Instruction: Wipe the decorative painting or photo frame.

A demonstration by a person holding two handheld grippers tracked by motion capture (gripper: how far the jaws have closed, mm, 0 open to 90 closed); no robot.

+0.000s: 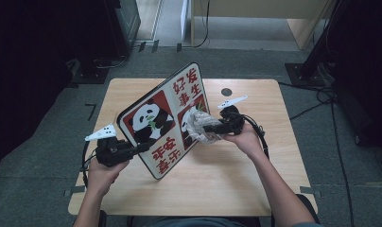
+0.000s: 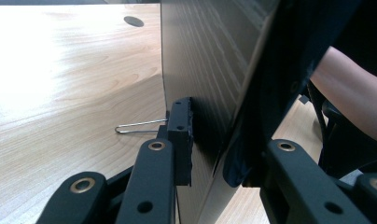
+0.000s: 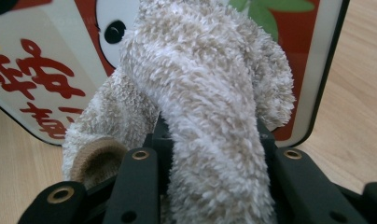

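- Fluffy beige cloth [image 3: 210, 107] is seen closest, bunched between the black jaws in the right gripper view; a brown hemmed edge shows at lower left.
- Right gripper [image 1: 209, 127] is clamped tight on the cloth, held by the right hand [image 1: 248, 138] over the middle of the table.
- Cloth is pressed against the printed face of the panda board [image 1: 164, 120], on its lower right panel.
- Panda board is held on edge, tilted, its lower rim on the wooden table [image 1: 255, 179]; red panels with pandas and red characters on white are seen on its face.
- Left gripper [image 1: 143, 147] is closed on the board's left edge, one jaw on each side; in the left gripper view one pad lies flat on the grey back [image 2: 200, 60], the other jaw is seen on the front side.
- Left gripper jaws are logged as slightly parted on the board's thickness; the board stays pinched.
- Left hand [image 1: 104, 165] is placed near the table's near left part.
- Thin wire stand [image 2: 140, 126] is seen behind the board, lying on the table top.
- Dark round hole [image 1: 226, 92] is seen in the table, beyond the right gripper.
- Grey floor and black cables are seen around the table.
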